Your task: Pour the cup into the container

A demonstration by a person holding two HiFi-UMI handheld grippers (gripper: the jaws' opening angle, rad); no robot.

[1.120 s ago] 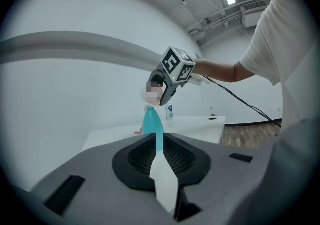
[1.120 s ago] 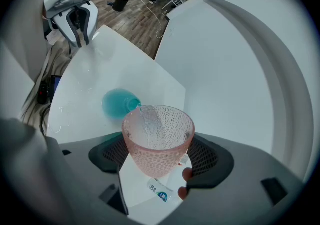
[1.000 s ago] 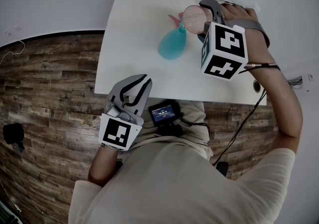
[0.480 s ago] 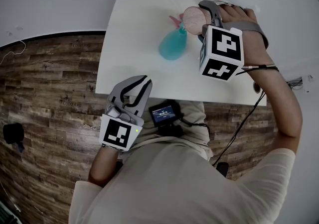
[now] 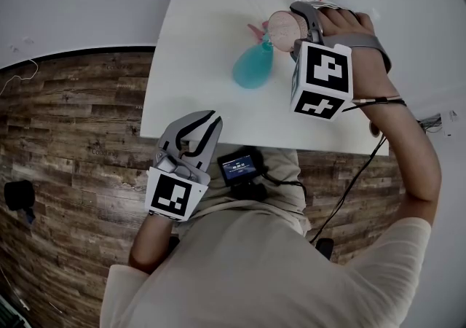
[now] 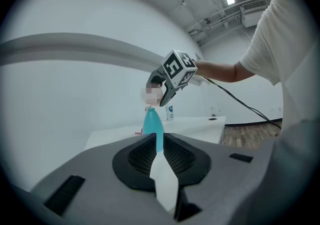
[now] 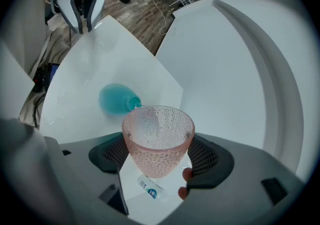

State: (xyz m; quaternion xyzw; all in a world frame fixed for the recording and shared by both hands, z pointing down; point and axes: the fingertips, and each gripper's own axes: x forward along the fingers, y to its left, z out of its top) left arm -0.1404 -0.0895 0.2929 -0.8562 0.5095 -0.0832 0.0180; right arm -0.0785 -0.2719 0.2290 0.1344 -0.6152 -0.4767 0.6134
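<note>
Right gripper (image 7: 159, 155): the jaws stand wide and clamp the pink dimpled cup (image 7: 158, 136), one pad against each side of its wall.
Cup: it is tipped over, with its mouth turned toward the container (image 5: 253, 68). In the head view its rim hangs just above the neck, at 2 o'clock from the container's body.
Container: a teal bottle stands upright on the white table (image 5: 196, 42), narrow neck up, under the cup's lip.
Left gripper (image 6: 159, 144): the jaws are pressed together with nothing between them. It hangs off the table's near edge, at 7 o'clock from the container and well apart.
Contents: I see no stream and no liquid in the cup. It looks empty, though I can't be sure.
Done: I judge that the pick-up, carry and tilt are done and the pour is at or near its end.
Left: I need to right the cup, set it on the table and release it.
</note>
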